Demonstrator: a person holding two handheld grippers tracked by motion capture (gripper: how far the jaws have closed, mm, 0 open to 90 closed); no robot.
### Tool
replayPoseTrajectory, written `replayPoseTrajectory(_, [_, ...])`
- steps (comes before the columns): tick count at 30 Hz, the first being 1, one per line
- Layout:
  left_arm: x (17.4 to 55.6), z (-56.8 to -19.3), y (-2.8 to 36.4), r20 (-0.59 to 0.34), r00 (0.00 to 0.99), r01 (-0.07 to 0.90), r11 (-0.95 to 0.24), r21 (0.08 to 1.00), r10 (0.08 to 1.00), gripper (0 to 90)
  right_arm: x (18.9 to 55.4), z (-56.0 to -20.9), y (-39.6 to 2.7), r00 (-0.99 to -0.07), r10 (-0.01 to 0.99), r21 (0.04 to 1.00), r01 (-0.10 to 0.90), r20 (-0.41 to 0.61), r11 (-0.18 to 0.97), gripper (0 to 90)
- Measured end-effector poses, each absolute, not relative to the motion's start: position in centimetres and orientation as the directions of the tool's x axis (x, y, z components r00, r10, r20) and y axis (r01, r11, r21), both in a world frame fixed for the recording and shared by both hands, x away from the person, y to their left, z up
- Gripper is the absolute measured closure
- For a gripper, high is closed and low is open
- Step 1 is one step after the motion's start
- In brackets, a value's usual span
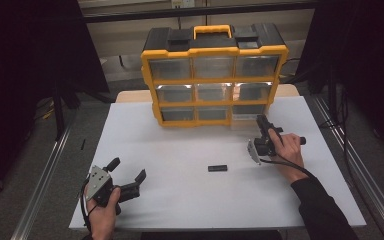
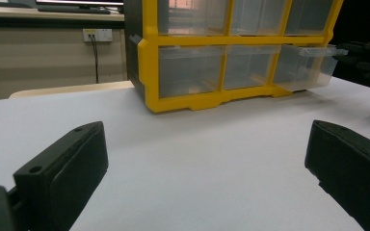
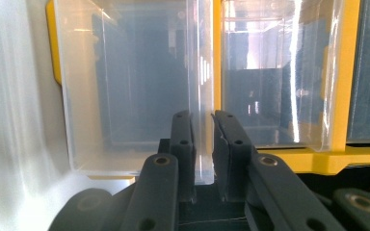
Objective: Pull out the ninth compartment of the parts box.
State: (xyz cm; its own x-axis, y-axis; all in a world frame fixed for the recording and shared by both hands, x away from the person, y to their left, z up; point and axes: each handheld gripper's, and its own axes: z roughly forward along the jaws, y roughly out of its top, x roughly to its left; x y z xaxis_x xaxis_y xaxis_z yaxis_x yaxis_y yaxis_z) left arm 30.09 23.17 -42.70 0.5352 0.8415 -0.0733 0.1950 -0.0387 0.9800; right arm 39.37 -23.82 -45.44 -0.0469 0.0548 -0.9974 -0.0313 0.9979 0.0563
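Note:
A yellow and black organizer [image 1: 214,50] with clear drawers stands at the back of the white table [image 1: 145,135]. Its bottom right drawer [image 1: 246,112] is pulled partly out, as the left gripper view also shows [image 2: 307,65]. My right gripper [image 1: 261,120] is turned on its side and shut on that drawer's clear front lip [image 3: 202,91], which sits between the pads [image 3: 182,130]. At the near left, my left gripper [image 1: 128,170] rests low over the table, open, with nothing between its jaws [image 2: 207,159]. It faces the organizer [image 2: 149,72].
A small flat black piece [image 1: 218,168] lies on the table between the two hands. Metal rails run along the floor on both sides of the table. Behind the organizer are a wooden table edge [image 2: 67,89] and a wall socket [image 2: 98,34].

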Motion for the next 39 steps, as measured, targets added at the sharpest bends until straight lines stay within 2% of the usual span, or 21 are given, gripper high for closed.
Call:
replayPoseTrajectory(20, [30.1,-42.7,23.1,-0.076,0.534,0.194,-0.035,0.980,0.842,1.5,38.9,-45.4,-23.9,-0.046,0.047,0.049,-0.047,-0.998,0.998,80.5])
replayPoseTrajectory(22, [30.1,-42.7,23.2,-0.070,0.535,0.194,-0.042,0.980,0.842,1.5,38.8,-45.6,-23.9,-0.049,0.068,0.070,-0.041,-0.996,0.997,80.5])
replayPoseTrajectory(39, [30.1,-42.7,23.1,-0.075,0.535,0.195,-0.037,0.980,0.841,1.5,38.3,-45.4,-23.9,-0.045,0.041,0.043,-0.054,-0.998,0.998,80.6])
